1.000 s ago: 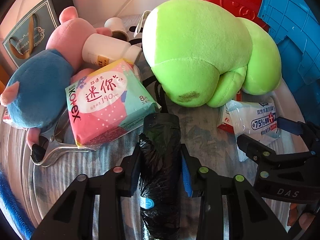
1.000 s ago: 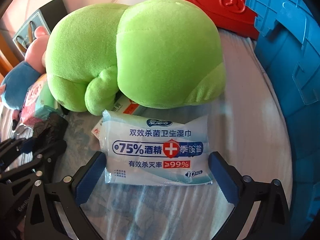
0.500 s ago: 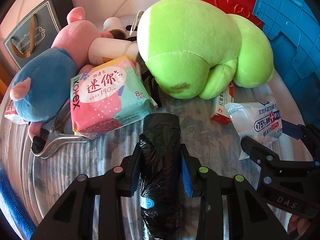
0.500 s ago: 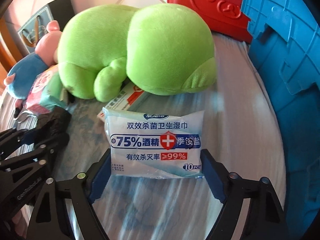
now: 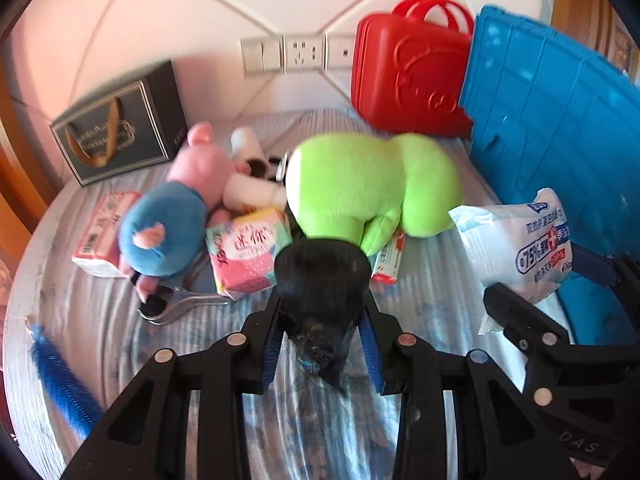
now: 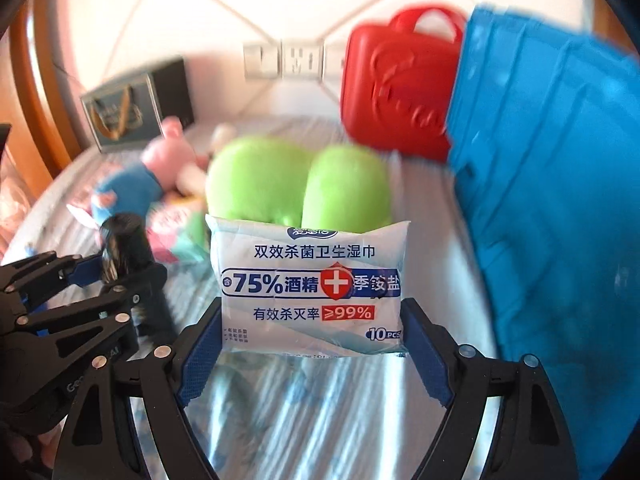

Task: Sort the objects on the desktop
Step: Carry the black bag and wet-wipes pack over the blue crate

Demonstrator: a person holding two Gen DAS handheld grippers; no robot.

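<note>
My left gripper (image 5: pixel 320 320) is shut on a black roll of bin bags (image 5: pixel 322 276), held off the striped cloth. The same roll (image 6: pixel 126 240) and left gripper (image 6: pixel 120 276) appear at the left in the right wrist view. In my right gripper (image 6: pixel 310 320) is a white and blue pack of alcohol wipes (image 6: pixel 310 280), with the pads pressing on both short ends. The pack hangs above the cloth, in front of the green plush (image 6: pixel 300 184). From the left wrist view, the wipes pack (image 5: pixel 516 248) and right gripper (image 5: pixel 554 288) sit beside the blue crate (image 5: pixel 560 120).
On the cloth lie a green plush (image 5: pixel 360 192), a pink and blue pig plush (image 5: pixel 172 216), a pink pad pack (image 5: pixel 248 252), a small red-white box (image 5: pixel 388 260), metal clippers (image 5: pixel 180 308) and a blue brush (image 5: pixel 60 384). A red case (image 5: pixel 408 84) and dark gift bag (image 5: pixel 116 140) stand by the wall.
The right gripper's jaws closed on the wipes pack and lifted it off the cloth. Both grippers rose and drew back, so the plush toys look smaller and farther away.
</note>
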